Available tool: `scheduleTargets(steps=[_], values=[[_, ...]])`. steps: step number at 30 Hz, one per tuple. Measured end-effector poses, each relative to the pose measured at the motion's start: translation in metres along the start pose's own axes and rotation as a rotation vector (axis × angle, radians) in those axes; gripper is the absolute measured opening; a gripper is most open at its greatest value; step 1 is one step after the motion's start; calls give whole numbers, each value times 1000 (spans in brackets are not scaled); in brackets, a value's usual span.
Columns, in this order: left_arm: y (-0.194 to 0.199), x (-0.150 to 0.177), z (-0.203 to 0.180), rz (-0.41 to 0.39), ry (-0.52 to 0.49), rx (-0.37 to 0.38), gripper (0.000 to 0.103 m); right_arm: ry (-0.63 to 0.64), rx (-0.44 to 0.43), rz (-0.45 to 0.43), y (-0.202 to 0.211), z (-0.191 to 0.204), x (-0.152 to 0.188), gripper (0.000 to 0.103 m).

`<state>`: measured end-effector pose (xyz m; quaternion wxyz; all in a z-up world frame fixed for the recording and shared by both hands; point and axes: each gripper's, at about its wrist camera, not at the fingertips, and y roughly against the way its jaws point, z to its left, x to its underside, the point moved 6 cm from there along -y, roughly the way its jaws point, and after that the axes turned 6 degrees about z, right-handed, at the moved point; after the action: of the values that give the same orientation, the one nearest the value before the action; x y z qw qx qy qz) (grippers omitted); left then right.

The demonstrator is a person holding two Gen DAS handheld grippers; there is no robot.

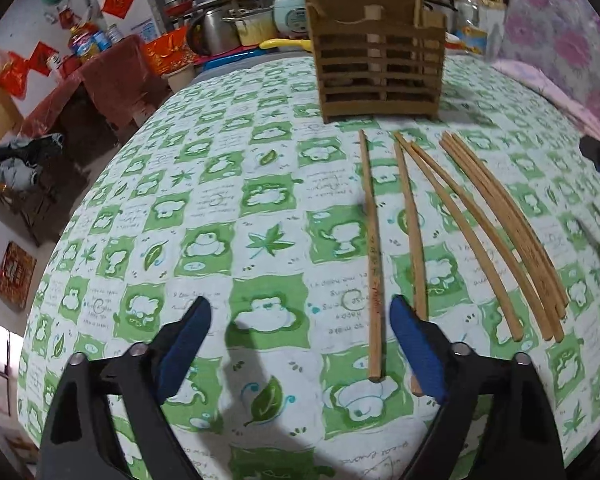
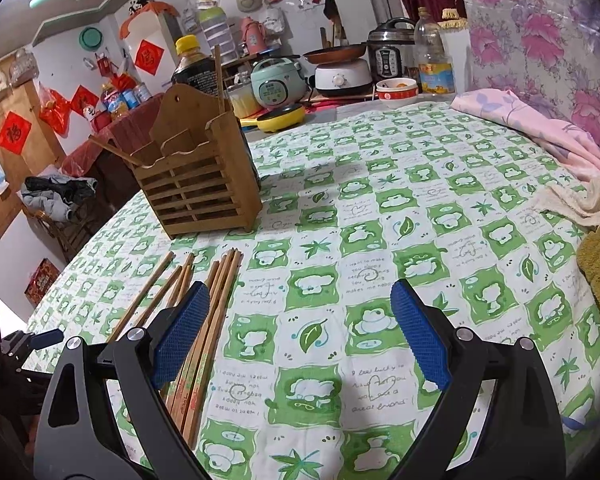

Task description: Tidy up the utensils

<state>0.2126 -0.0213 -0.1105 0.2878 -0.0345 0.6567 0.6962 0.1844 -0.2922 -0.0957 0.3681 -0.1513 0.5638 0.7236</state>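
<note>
Left gripper [image 1: 300, 336] held over green-checked tablecloth [image 1: 220, 200], jaws spread – one chopstick [image 1: 374, 264] lying between pads, untouched. Right gripper [image 2: 300, 320] likewise spread, nothing gripped. Remaining chopsticks [image 1: 496, 232] laid loose side by side on cloth. Beyond them, toward far edge – slatted wooden holder [image 1: 380, 68] standing upright, two sticks seen inside.

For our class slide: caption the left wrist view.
Open left gripper straddles one chopstick before a wooden holder.
</note>
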Motion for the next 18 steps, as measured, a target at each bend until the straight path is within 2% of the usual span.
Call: scheduleTargets(steps=[4,5,6,7,8,10,14,17,18], values=[[-2,-2,-14,-5,-55,-11,62,28,5,8,-2,5,2,89],[-1,-2,-17,-9,-62,-7,51,36,8,11,-2,6,3,89],[-1,-3,-19,-11,-67,2,35,43,10,12,-3,7,3,89],[-1,-3,-20,-12,-64,3,26,53,13,14,-4,9,3,88],[-3,-3,-17,-12,-54,-22,11,60,15,14,-4,10,4,88],[-4,-4,-9,-8,-15,-43,9,82,17,20,-5,13,5,84],[-8,-7,10,11,81,4,9,106,9,34,-7,17,8,80],[-9,-8,16,16,116,17,12,114,-20,59,-10,20,10,73],[-9,-8,16,17,120,16,12,117,-38,73,-11,22,12,67]])
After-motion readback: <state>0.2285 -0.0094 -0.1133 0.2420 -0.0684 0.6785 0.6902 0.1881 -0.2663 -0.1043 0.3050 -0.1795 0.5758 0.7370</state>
